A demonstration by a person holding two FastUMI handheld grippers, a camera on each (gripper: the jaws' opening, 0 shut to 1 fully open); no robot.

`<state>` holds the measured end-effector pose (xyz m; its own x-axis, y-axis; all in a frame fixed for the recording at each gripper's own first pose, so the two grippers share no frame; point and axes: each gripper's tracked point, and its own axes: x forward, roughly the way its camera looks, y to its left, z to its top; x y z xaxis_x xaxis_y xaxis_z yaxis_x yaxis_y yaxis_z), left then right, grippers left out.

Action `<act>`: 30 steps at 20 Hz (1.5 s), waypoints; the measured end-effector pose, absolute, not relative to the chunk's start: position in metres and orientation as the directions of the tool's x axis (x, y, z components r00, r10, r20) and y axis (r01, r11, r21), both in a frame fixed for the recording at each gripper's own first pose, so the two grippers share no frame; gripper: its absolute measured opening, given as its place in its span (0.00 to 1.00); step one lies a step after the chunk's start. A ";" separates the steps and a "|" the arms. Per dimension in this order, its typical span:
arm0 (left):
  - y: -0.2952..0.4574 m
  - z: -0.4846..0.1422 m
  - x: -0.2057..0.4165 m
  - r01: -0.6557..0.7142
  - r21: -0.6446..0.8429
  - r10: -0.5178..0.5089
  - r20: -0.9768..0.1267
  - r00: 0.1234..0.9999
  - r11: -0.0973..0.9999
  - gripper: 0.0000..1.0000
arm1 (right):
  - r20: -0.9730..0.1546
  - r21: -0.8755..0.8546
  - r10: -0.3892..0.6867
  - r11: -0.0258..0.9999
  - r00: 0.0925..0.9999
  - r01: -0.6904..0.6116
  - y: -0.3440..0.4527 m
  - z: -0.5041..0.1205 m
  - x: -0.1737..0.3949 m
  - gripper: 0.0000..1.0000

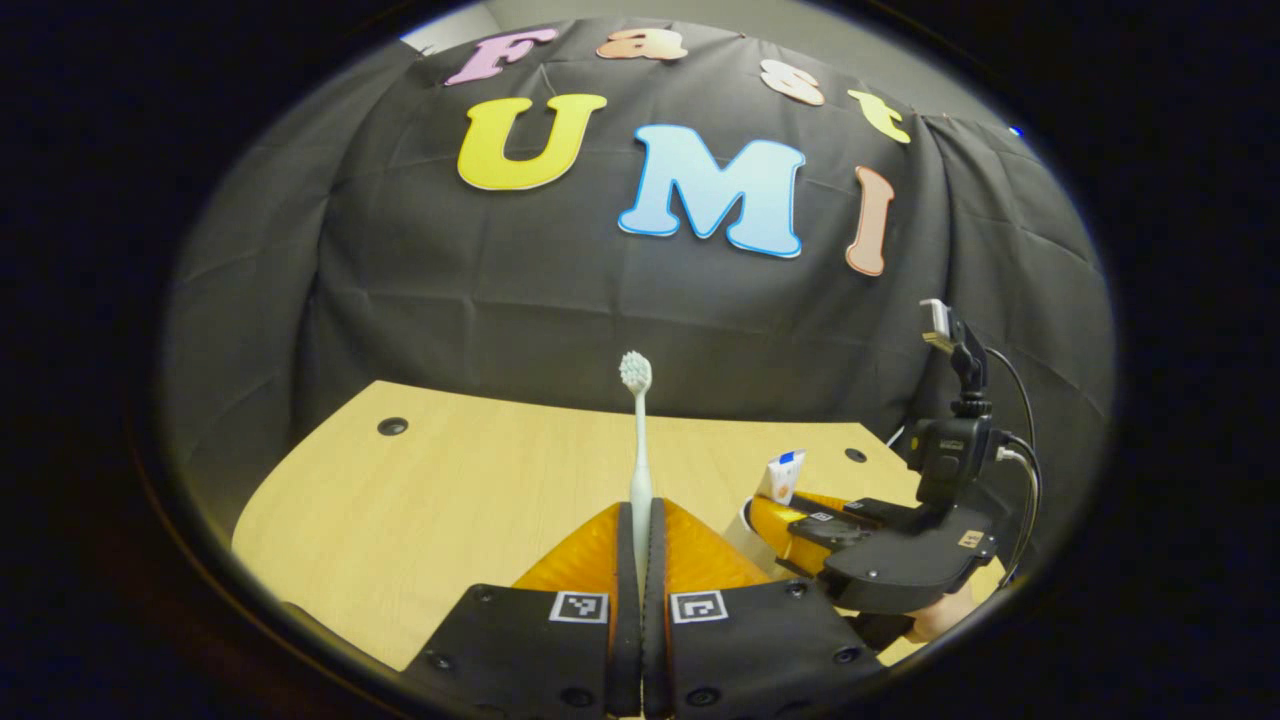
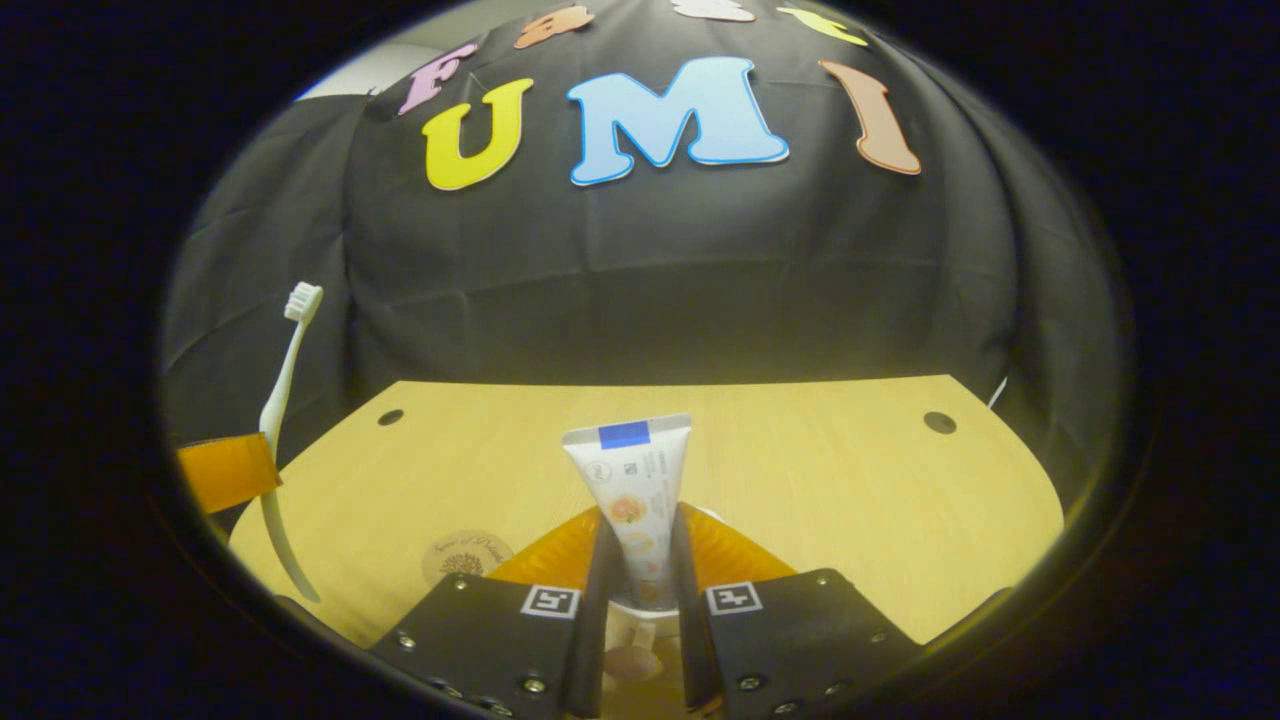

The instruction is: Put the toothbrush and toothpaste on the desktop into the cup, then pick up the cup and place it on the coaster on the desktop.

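My left gripper [image 1: 640, 512] is shut on the handle of a pale toothbrush [image 1: 638, 420], which stands upright above the wooden desktop [image 1: 440, 490]. In the right gripper view that toothbrush [image 2: 283, 400] shows at the far left, held by a finger [image 2: 225, 470] of the left gripper. My right gripper [image 2: 640, 525] is shut on a white toothpaste tube [image 2: 630, 480], held upright with its crimped end up. A white cup [image 2: 640, 612] sits just under the tube between the fingers. A round tan coaster [image 2: 465, 556] lies on the desk to the left of the cup.
The right gripper [image 1: 815, 520], with its camera mount [image 1: 955, 430], cables and the hand holding it, stands close on the right of the left gripper. Cable holes [image 2: 939, 421] mark the desk's far corners. The black cloth wall rises behind the desk.
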<state>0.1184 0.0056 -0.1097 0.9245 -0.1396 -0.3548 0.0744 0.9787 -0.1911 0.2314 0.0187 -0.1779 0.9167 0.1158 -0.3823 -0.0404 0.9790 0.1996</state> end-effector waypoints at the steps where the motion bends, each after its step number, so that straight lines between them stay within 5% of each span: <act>1: 0.005 -0.110 0.119 0.076 -0.191 -0.141 -0.355 0.924 0.979 0.09 | -0.386 0.195 0.112 0.980 0.916 -0.037 0.018 -0.179 0.230 0.33; 2: 0.004 -0.109 0.119 0.077 -0.190 -0.142 -0.354 0.924 0.979 0.09 | -0.382 0.201 0.124 0.978 0.916 -0.049 0.021 -0.175 0.227 0.33; 3: 0.003 -0.108 0.119 0.078 -0.190 -0.143 -0.354 0.925 0.979 0.09 | -0.377 0.192 0.113 0.981 0.919 -0.042 0.019 -0.176 0.229 0.54; 5: 0.003 -0.108 0.119 0.080 -0.188 -0.143 -0.352 0.925 0.979 0.09 | -0.361 0.193 0.115 0.980 0.925 -0.047 0.019 -0.171 0.230 0.80; 7: 0.003 -0.107 0.119 0.081 -0.187 -0.144 -0.352 0.925 0.979 0.09 | -0.356 0.198 0.113 0.979 0.928 -0.043 0.017 -0.168 0.229 0.85; 21: -0.017 -0.103 0.139 0.127 -0.231 -0.195 -0.300 0.934 0.965 0.08 | -0.201 0.255 0.110 0.965 0.973 -0.057 0.000 -0.094 0.219 0.85; 30: -0.051 -0.091 0.191 0.232 -0.336 -0.289 -0.133 0.948 0.913 0.08 | -0.133 0.292 -0.005 0.956 0.991 0.044 -0.058 -0.050 0.192 0.87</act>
<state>0.1913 -0.0508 -0.0915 0.9480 -0.2891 -0.1327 0.2315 0.9131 -0.3356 0.1920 -0.0577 -0.0501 0.9910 -0.0045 -0.1335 0.0436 0.9556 0.2915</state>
